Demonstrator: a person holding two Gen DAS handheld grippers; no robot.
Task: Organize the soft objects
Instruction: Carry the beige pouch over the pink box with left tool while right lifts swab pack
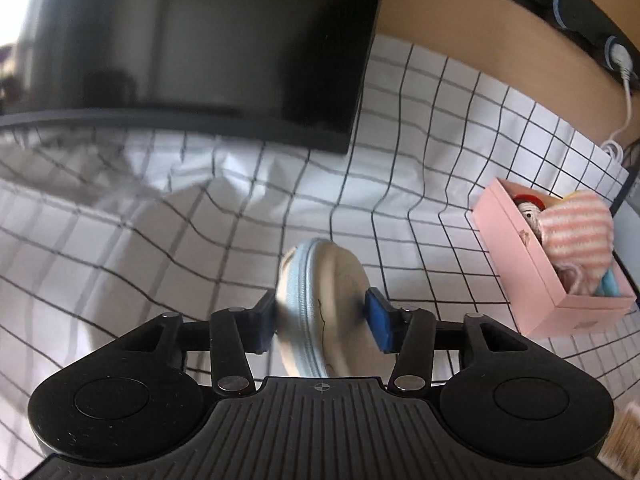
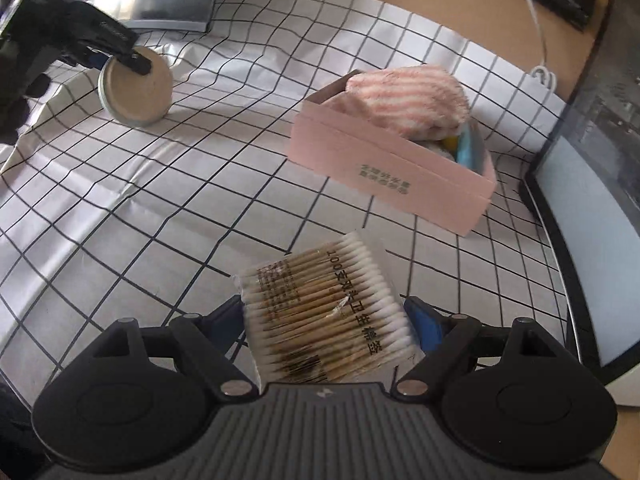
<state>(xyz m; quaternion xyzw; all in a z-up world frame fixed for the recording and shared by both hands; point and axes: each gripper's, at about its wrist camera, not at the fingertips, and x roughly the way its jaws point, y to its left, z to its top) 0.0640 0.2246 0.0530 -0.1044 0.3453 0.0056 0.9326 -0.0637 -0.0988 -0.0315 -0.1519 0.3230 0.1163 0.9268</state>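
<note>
Two items are in hand and not yet stowed, so I judge the task partly done. I see the pink box (image 2: 394, 184) on the grid-patterned cloth (image 2: 168, 216), already holding a pink-and-white striped fuzzy cloth (image 2: 408, 98) and some blue and yellow pieces beneath it. My left gripper (image 1: 323, 314) clamps a round beige zippered pouch (image 1: 324, 304) across its flat faces, well apart from the box and over the cloth. My right gripper (image 2: 330, 334) has a clear pack of cotton swabs (image 2: 330, 312) between its widely spread fingers; I cannot tell whether the pads press on it. Remaining, as I judge it: both items go into the box. Only the right wrist view shows the swab pack, the printed side of the box and the left gripper from outside. Only the left wrist view shows the pouch zipper, a reddish item at the far end of the box and a dark monitor (image 1: 200, 40).
</note>
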